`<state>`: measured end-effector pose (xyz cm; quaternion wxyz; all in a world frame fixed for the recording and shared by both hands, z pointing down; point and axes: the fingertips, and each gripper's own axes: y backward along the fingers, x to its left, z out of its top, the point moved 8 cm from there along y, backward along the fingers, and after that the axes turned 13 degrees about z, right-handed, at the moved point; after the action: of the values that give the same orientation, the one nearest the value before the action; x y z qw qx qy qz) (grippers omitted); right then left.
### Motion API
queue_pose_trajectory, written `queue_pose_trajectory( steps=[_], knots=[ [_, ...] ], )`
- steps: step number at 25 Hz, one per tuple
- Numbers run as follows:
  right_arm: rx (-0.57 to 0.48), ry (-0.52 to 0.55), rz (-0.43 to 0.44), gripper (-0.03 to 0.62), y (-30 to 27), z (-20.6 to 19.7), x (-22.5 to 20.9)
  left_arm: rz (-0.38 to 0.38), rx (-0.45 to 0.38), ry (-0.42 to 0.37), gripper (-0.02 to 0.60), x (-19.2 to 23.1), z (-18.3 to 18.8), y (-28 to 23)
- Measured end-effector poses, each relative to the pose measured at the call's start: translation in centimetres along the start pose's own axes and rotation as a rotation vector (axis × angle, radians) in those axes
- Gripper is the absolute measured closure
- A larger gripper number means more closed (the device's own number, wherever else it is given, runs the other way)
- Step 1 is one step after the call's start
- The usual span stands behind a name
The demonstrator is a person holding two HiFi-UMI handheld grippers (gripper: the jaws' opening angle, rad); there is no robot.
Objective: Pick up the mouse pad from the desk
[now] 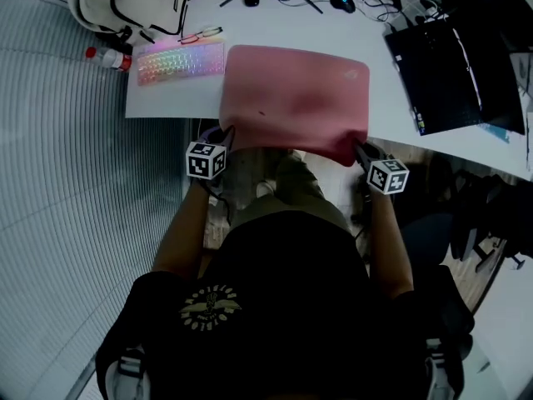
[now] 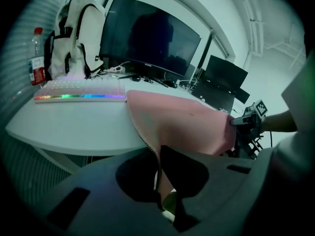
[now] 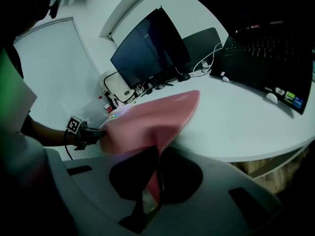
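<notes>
A large pink mouse pad [image 1: 296, 98] lies across the white desk [image 1: 400, 98], its near edge lifted off the desk's front rim. My left gripper [image 1: 223, 137] is shut on the pad's near left corner, and my right gripper [image 1: 360, 150] is shut on its near right corner. In the left gripper view the pad's stitched edge [image 2: 147, 142] runs straight into the closed jaws. The right gripper view shows the pink mouse pad [image 3: 152, 119] sagging between both grippers, its edge clamped in the jaws, with the left gripper [image 3: 93, 132] across from it.
A backlit keyboard [image 1: 181, 62] sits just left of the pad, with a water bottle [image 1: 108, 57] and a white backpack [image 1: 129, 2] beyond. A black laptop [image 1: 454, 69] lies on the right. A monitor [image 2: 147, 43] and cables stand at the back of the desk.
</notes>
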<state>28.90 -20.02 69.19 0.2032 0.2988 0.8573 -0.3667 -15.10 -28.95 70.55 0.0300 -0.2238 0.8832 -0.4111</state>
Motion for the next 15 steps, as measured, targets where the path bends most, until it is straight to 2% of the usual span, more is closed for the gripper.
queue_pose_trajectory(
  steps=[6, 15],
  knots=[
    [-0.094, 0.041, -0.015, 0.579, 1.8, 3.3, 1.7, -0.003, -0.089, 0.013, 0.558, -0.4, 3.0, 3.2],
    [-0.182, 0.125, -0.031, 0.579, 3.8, 8.5, 3.7, 0.022, -0.213, 0.002, 0.558, -1.1, 8.5, 6.4]
  ],
)
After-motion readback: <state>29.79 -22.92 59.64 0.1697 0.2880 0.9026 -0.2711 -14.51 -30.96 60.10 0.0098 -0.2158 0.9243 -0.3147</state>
